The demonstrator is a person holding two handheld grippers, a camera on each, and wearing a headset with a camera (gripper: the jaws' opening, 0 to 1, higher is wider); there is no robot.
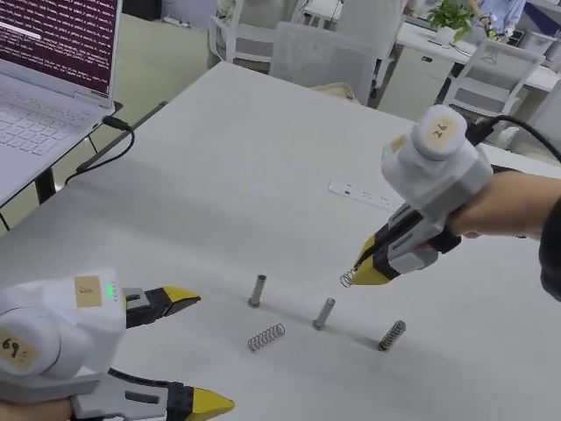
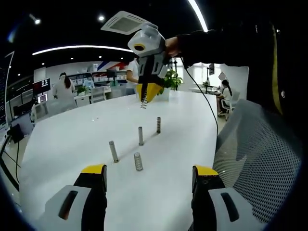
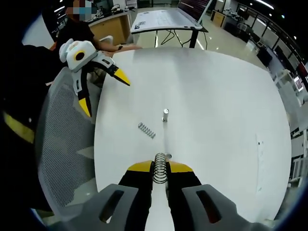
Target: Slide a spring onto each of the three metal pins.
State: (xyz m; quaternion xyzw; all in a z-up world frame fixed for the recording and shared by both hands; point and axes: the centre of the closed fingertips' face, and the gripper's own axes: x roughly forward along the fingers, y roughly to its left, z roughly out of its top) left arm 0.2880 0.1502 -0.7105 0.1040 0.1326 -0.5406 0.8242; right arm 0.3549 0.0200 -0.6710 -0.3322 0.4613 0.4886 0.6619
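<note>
My right tongs (image 3: 161, 167) clamp a spring (image 3: 160, 175) close by a pin (image 3: 168, 156). The head view adds a loose spring (image 1: 266, 337) on the tabletop (image 1: 219, 175) and a sprung pin (image 1: 392, 335). My left tongs (image 2: 150, 170) gape apart.

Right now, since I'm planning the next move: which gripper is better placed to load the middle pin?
Right. The right gripper holds a spring poised near the middle pin; the left gripper is open and empty.

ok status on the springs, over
Right claw shut on held spring, above middle pin. Left claw open. End pin already sprung, loose spring beside pins. Path clear.
</note>
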